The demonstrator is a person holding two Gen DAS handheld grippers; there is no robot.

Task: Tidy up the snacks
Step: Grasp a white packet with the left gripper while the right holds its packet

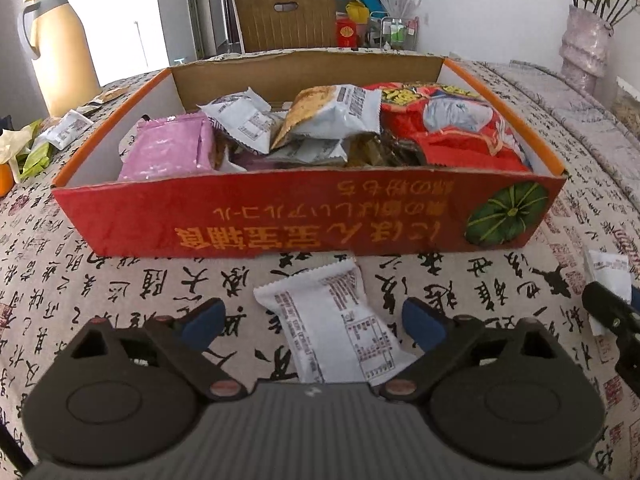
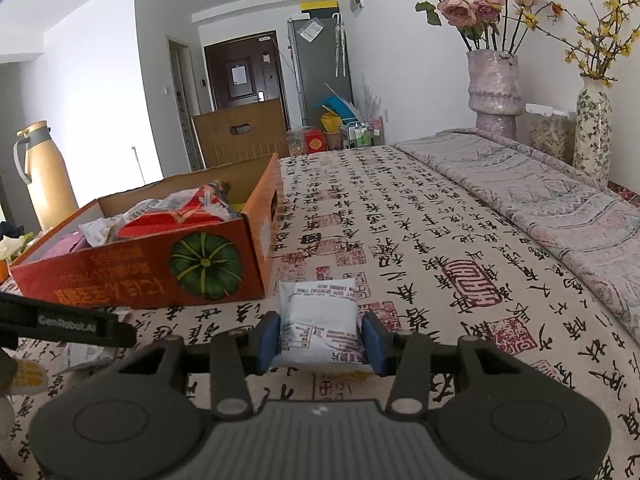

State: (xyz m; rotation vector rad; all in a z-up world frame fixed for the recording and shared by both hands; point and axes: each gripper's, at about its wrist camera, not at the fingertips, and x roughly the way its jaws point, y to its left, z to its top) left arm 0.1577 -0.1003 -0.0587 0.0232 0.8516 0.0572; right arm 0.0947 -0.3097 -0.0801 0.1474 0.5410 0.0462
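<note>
Right gripper (image 2: 320, 338) pinching white snack packet (image 2: 318, 326), left gripper (image 1: 316, 320) spread around another packet (image 1: 332, 320) beside box (image 1: 280, 220)

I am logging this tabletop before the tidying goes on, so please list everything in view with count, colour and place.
Cardboard box: one, red and orange, on the patterned tablecloth.
Snack packets in the box: several, white, pink and red.
White packet: one, on the cloth between the left fingers, untouched.
White packet: one, held between the right fingers.
Loose wrappers: a few, green and white, left of the box.
Thermos jug: one, yellow, far left.
Vases with flowers: two, pinkish and floral, far right.
Chair: one, brown, behind the table.
Left gripper: open.
Right gripper: shut on its packet.
</note>
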